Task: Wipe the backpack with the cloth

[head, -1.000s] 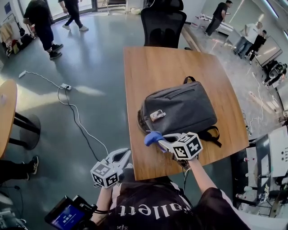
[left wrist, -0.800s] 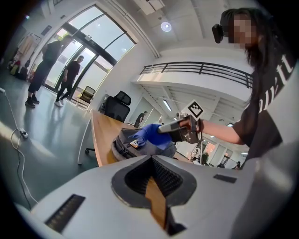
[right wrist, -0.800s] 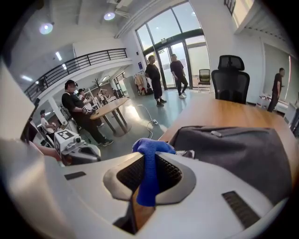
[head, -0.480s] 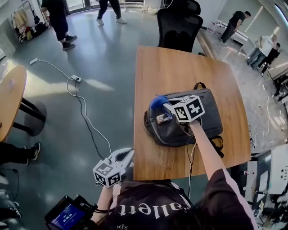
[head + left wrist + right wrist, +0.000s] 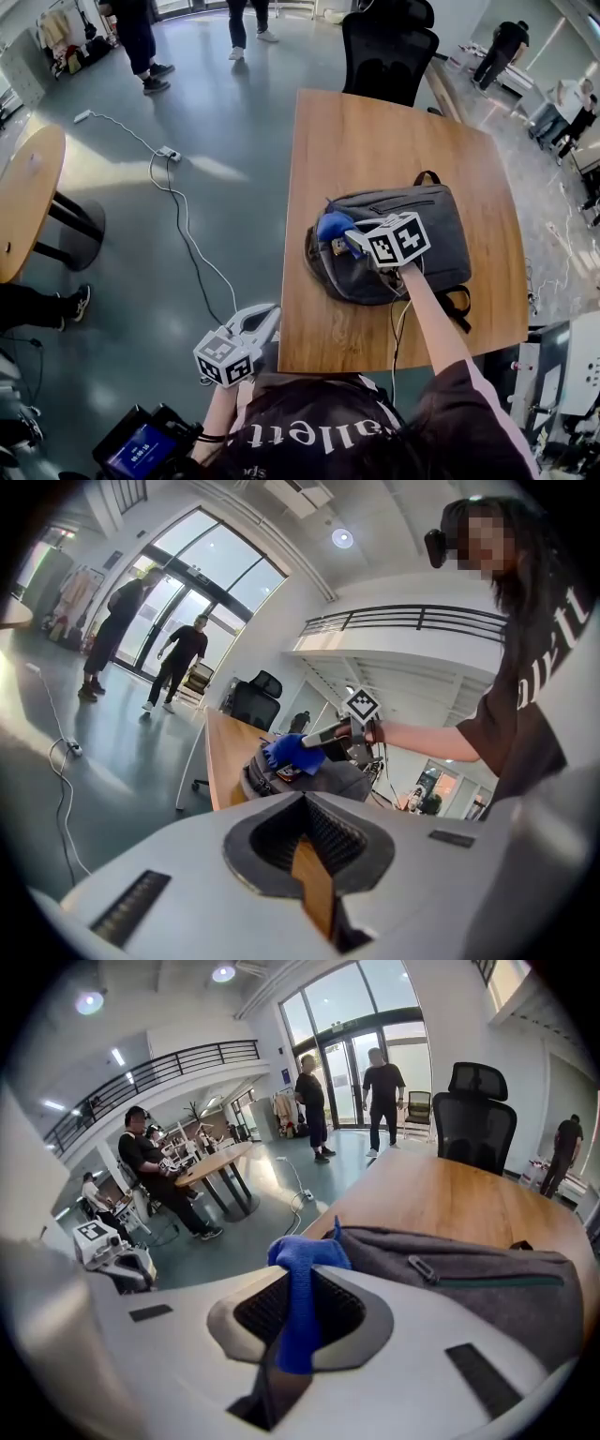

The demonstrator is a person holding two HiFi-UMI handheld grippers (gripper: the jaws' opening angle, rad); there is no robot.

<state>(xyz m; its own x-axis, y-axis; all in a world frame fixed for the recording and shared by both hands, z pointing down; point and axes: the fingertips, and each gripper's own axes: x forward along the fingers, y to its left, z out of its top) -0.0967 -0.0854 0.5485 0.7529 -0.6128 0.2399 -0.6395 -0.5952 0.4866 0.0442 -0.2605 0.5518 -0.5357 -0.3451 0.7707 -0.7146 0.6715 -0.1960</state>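
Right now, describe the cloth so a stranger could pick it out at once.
Start at the wooden table with a grey backpack lying flat on it. At the backpack's left end, as the head view shows it, the right gripper clamps a small bunched cloth. It is the only bright blue thing there.

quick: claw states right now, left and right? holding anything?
Left claw: shut, nothing in it.
Right claw: shut on the blue cloth, which is on the backpack.
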